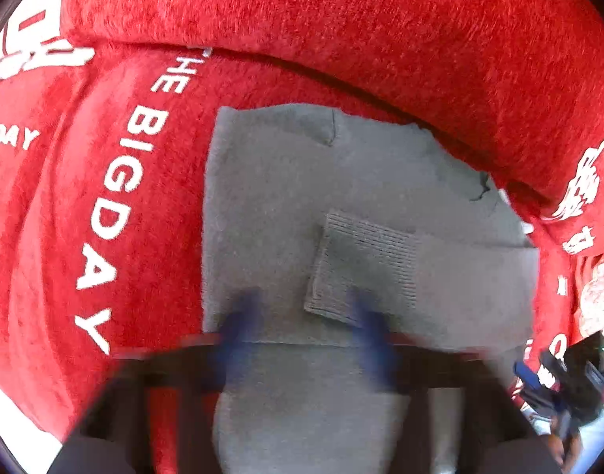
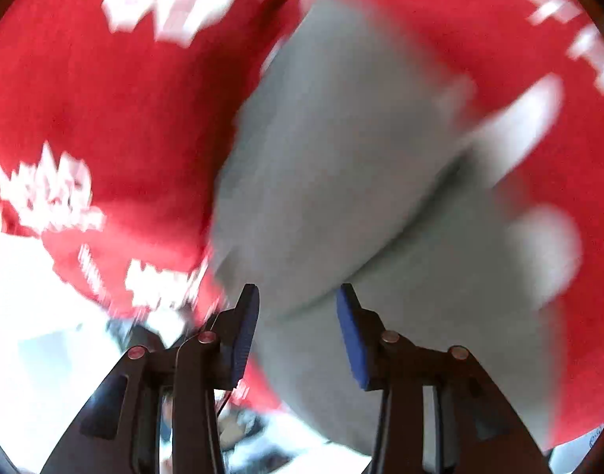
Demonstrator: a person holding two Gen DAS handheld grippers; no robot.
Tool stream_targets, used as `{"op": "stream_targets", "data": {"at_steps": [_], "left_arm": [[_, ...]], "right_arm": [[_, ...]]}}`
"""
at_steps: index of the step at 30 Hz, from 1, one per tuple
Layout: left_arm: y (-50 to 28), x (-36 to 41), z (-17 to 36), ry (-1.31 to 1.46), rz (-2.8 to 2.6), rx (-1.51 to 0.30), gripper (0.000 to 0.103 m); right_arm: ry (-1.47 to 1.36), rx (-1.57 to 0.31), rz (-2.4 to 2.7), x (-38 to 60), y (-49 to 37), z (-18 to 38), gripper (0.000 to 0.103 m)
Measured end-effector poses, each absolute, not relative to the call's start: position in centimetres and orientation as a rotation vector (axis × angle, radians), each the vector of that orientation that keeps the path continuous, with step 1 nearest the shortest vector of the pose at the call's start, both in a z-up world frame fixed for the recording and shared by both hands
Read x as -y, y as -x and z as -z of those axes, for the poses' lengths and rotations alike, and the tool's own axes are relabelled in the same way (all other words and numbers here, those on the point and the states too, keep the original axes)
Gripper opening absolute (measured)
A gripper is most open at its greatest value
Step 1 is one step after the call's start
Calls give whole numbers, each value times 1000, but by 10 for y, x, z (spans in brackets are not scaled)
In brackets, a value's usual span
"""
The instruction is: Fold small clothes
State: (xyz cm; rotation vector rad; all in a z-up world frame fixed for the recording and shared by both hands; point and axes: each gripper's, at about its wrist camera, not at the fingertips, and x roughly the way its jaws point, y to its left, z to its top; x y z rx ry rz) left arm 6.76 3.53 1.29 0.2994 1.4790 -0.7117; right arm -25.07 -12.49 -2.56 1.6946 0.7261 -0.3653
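the grey knit garment [image 1: 341,197] lies spread on a red plush cover [image 1: 381,12] printed with white lettering, and it looks like a small sweater partly folded: one sleeve is laid across the body, its ribbed cuff [image 1: 361,264] resting on top near the middle.

the left gripper [image 1: 306,335] hangs directly over the garment's near part, blurred, with its two blue fingers spread apart and nothing between them. the ribbed cuff sits just ahead of its right-hand finger, touching or nearly so; the blur does not let me say which. the sleeve's long axis runs crosswise to this gripper's line of sight, from the cuff off toward the right.

the right gripper [image 2: 298,308] is also parted, its blue pads [image 2: 351,335] wide and empty, with a curved fold or hem of the grey cloth [image 2: 341,158] lying just beyond the tips. this view is heavily smeared, so i cannot tell whether the pads touch the fabric. in the left view the right gripper shows small at the lower right, well apart from the cuff.

my judgement: the left tongs are the nearer to the cuff and sleeve, while the right ones are better placed for the garment's edge on their own side. no containers are in view.
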Motion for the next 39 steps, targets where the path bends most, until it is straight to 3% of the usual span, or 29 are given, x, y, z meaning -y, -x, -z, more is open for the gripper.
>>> {"op": "stream_targets", "data": {"at_steps": [8, 14, 17, 19, 24, 26, 29, 30, 31, 35, 38, 39], "left_arm": [[-78, -67, -28, -313, 634, -1405, 92], [-90, -93, -24, -322, 592, -1407, 92], [-90, -98, -22, -324, 584, -1406, 92], [-90, -101, -21, -331, 579, -1403, 92], [-89, -102, -21, -338, 592, -1400, 93], [-89, -101, -21, -348, 590, -1398, 93], [-88, -99, -22, -349, 595, -1387, 93], [-87, -98, -23, -352, 600, -1383, 93], [-86, -97, -24, -359, 605, -1379, 93], [-84, -91, -25, -384, 620, -1364, 93], [-79, -79, -19, -418, 627, -1370, 93], [-77, -75, -18, -423, 630, -1373, 93]], "right_arm": [[-1861, -727, 106, 64, 84, 77, 45], [-1945, -761, 208, 54, 52, 110, 45], [-1969, -770, 264, 50, 59, 110, 33], [-1940, -806, 316, 49, 59, 108, 17], [-1857, -826, 323, 47, 59, 93, 21], [-1868, -806, 348, 50, 61, 95, 30], [-1944, -762, 378, 53, 58, 103, 29], [-1932, -777, 382, 54, 55, 102, 11], [-1903, -807, 377, 54, 53, 99, 7], [-1710, -954, 285, 41, 37, 76, 7], [-1595, -1097, 297, 36, 36, 77, 13], [-1596, -1117, 277, 37, 37, 79, 21]]}}
